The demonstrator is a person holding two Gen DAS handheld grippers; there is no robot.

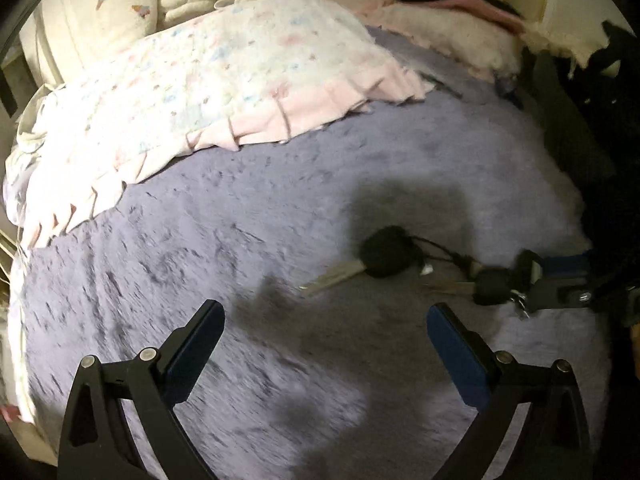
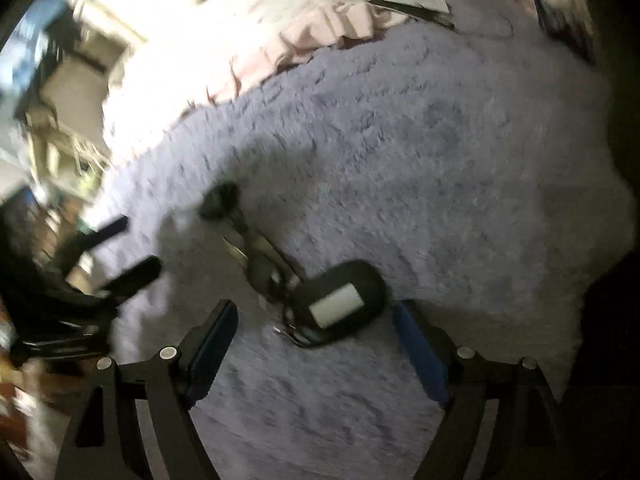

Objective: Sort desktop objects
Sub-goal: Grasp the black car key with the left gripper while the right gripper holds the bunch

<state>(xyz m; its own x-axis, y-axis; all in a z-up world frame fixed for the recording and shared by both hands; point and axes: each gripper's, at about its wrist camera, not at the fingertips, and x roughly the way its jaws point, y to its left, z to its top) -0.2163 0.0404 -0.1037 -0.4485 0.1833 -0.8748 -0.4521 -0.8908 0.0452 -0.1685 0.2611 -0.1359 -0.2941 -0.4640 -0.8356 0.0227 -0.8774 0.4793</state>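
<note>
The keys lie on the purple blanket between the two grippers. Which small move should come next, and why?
Probably the right gripper should ease forward and down, then close. Its jaws stand open around the black tag of the key bunch, which lies flat on the blanket; the left gripper is open and farther off.

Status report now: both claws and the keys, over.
Left claw open, empty. Right claw open, at the key bunch, not closed. Keys lie on purple blanket. Nothing in the way.
</note>
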